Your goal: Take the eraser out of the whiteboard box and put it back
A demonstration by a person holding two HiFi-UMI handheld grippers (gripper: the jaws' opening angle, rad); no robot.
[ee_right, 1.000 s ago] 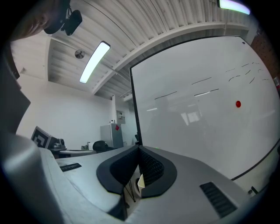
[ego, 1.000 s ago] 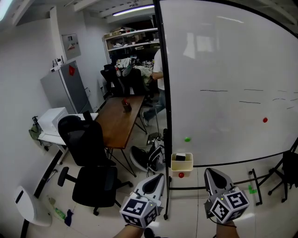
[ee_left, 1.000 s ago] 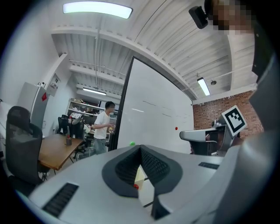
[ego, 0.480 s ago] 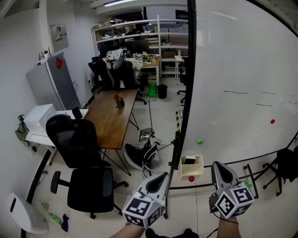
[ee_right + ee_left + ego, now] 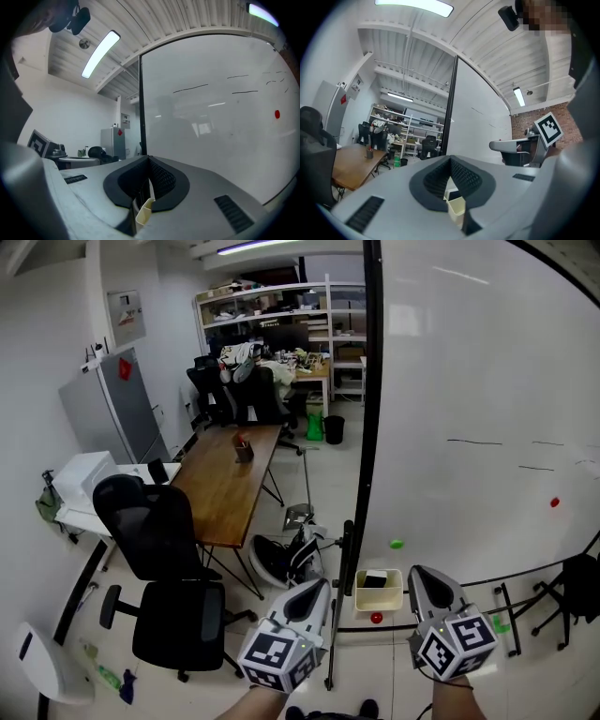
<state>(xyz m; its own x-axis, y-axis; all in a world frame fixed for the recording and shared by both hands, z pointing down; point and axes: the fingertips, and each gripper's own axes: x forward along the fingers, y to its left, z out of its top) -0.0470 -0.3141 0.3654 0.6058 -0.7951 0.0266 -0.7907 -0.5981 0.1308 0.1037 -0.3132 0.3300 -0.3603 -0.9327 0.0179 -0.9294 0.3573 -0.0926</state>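
**Inspector:** Head view first. Where is the task's thing lying?

**Recorder:** The eraser [image 5: 375,580] is sitting as a dark block inside the whiteboard box [image 5: 379,601], the cream box hanging at the lower left corner of the whiteboard [image 5: 469,409]. Its long axis is running along the box, parallel to the board's bottom edge. The box is showing between the left gripper [image 5: 316,592] and the right gripper [image 5: 425,582], ahead of both and apart from both. The right one is looking slightly nearer, though depth is hard to judge from this angle.

**Inspector:** Fingers?

**Recorder:** Both pairs are looking closed and are carrying nothing.

**Inspector:** Left gripper view.

**Recorder:** The left gripper [image 5: 450,164] is pointing level, its fingers drawn together on nothing. The box [image 5: 458,208] is appearing low in the slot between them, so it is lying ahead of and below the line of aim.

**Inspector:** Right gripper view.

**Recorder:** The right gripper [image 5: 149,168] is fully closed and empty. A cream sliver of the box [image 5: 144,211] is showing low in its slot, a little left of centre, with the whiteboard [image 5: 220,117] filling the right side.

**Inspector:** Judgement?

**Recorder:** The eraser is not yet out. The coming move is turning on opening one pair of fingers, dropping the aim toward the box mouth and straddling the eraser across its short side. The right hand is looking the better placed.
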